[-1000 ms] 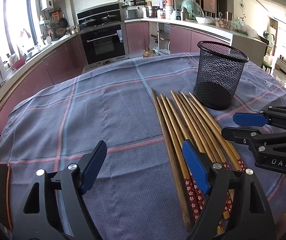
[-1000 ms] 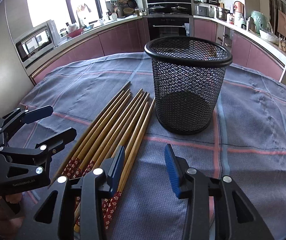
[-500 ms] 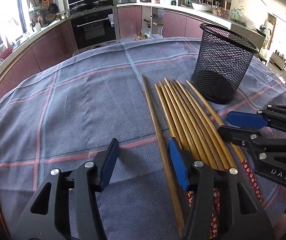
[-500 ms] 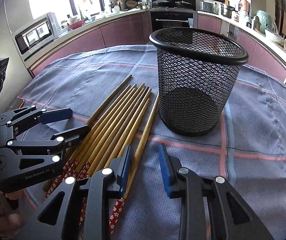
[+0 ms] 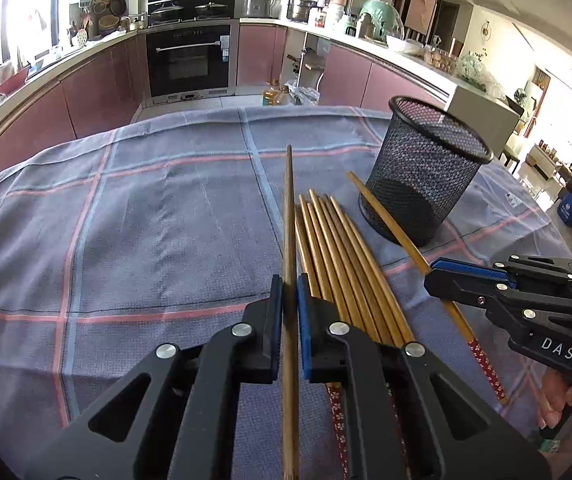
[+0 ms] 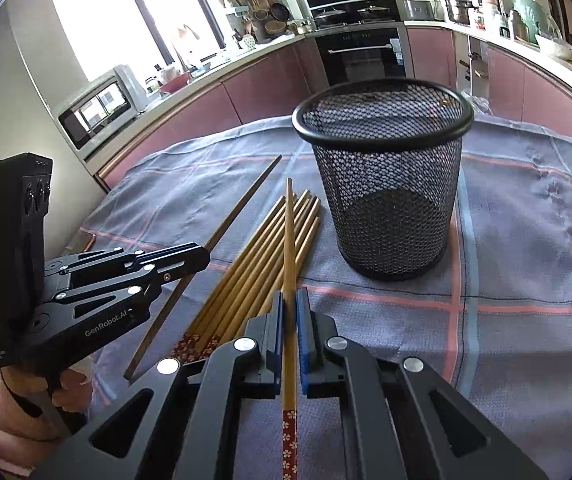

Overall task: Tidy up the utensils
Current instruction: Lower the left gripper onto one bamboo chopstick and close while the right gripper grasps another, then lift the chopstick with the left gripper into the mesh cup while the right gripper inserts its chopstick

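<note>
Several bamboo chopsticks with red flowered ends lie side by side on the checked cloth. A plain brown chopstick runs forward between the blue pads of my left gripper, which is shut on it. My right gripper is shut on a flower-ended chopstick, lifted off the bundle. Each gripper also shows in the other's view: the right gripper clamps its chopstick, and the left gripper holds the brown chopstick. A black mesh cup stands upright and empty just right of the bundle.
The table wears a blue-grey cloth with pink and blue lines. Behind it run pink kitchen cabinets, an oven and a crowded counter. A hand grips the left tool's handle. A microwave sits at the left.
Both grippers went from open to shut, each onto one chopstick. Both chopsticks have come up off the cloth, away from the bundle.
</note>
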A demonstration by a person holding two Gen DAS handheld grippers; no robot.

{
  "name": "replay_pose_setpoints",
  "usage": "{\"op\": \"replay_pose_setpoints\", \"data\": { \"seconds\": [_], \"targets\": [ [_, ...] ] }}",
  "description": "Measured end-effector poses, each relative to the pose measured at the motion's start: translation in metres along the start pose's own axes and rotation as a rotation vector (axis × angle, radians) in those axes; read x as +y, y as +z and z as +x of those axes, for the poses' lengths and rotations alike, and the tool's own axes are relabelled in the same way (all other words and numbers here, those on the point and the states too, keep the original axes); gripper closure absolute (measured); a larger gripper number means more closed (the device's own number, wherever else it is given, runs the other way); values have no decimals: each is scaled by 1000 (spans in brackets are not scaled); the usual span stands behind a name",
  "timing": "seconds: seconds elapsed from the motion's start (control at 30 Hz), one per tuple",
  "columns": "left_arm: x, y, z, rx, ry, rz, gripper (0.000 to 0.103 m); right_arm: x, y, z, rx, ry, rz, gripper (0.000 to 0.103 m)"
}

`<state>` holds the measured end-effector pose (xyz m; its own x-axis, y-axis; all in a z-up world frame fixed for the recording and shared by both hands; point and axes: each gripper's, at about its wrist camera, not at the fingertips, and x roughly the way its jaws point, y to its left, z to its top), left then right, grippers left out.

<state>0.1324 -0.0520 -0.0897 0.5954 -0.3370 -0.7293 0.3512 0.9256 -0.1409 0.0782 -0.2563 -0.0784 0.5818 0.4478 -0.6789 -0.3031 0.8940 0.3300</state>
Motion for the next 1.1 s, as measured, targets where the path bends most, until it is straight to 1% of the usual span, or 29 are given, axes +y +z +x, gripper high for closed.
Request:
{"op": "replay_pose_setpoints", "data": {
  "seconds": [0.2,0.33,0.5,0.63,0.73,0.8,0.87,0.93,1.0,1.03,1.1],
  "targets": [
    [-4,20,-49,-96,-108,-9,95,2,18,-41,-118,60,-25,97],
    [-10,36,-84,-170,-161,6,95,1,30,-64,-192,88,-33,97],
    [-17,56,-120,-242,-221,1,95,1,46,-86,-269,99,-59,97],
    [-23,77,-139,-305,-251,0,95,-1,64,-105,-327,99,-91,97],
    [-32,93,-146,-355,-250,11,95,-2,77,-116,-371,78,-113,97],
    [-39,105,-145,-368,-271,12,95,-4,86,-123,-401,58,-121,97],
    [-49,117,-144,-385,-274,19,95,-9,97,-127,-425,42,-122,97],
    [-58,127,-144,-391,-286,30,95,-15,107,-129,-444,23,-121,97],
    [-66,136,-135,-396,-275,48,95,-22,114,-126,-449,13,-112,97],
    [-71,140,-133,-392,-272,60,95,-25,117,-124,-446,3,-109,97],
    [-77,144,-119,-359,-273,77,95,-30,120,-115,-427,-13,-105,97]
  ]
}}
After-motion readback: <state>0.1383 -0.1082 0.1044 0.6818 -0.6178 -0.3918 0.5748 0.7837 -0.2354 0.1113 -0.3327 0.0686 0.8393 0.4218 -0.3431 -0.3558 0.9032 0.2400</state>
